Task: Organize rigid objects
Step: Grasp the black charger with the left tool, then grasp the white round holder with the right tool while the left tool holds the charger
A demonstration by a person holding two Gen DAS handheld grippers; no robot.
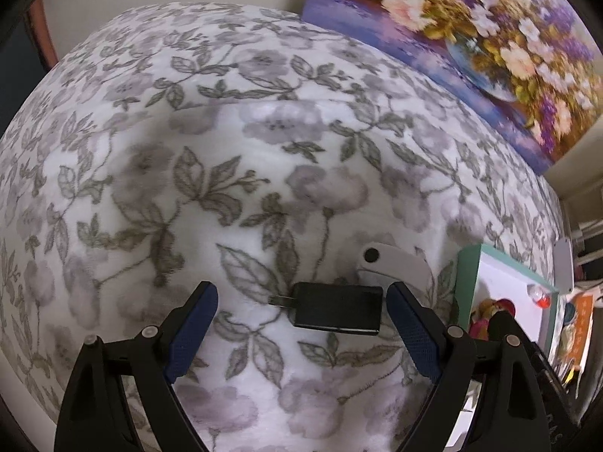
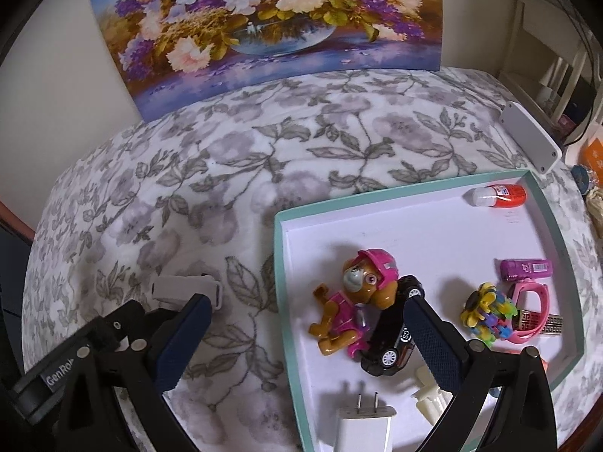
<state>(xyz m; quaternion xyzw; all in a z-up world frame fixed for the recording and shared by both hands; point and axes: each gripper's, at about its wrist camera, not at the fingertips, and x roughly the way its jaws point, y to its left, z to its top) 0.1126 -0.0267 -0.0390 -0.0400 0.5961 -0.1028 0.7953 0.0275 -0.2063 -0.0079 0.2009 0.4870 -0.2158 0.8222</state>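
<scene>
A small black box-shaped device with a short plug end [image 1: 335,312] lies flat on the flower-print blanket [image 1: 233,158], between the fingers of the left gripper [image 1: 301,301]. That gripper's jaws stand wide; the device sits close to the right-hand blue pad [image 1: 412,329], and whether it touches cannot be told, while the other pad is well clear. Just beyond the device lies one white curved plastic piece with a dark hole [image 1: 392,263].

The right gripper [image 2: 307,333] hangs over the near left edge of the mint-rimmed white tray [image 2: 280,263], jaws spread wide and empty.

In the tray: one toy pup with a pink helmet [image 2: 350,301], one black toy car [image 2: 392,339], one white wall charger [image 2: 363,425], one cream plastic piece [image 2: 429,395], one bright brick flower [image 2: 488,309], one pink watch [image 2: 531,309], one purple tube [image 2: 525,269], and one orange-and-white bottle [image 2: 499,196]. The tray's middle and far left corner are bare.

The blanket is bare to the left of the tray. A flat white box [image 2: 531,135] lies at the far right edge; a flower painting [image 2: 264,22] stands against the wall.
</scene>
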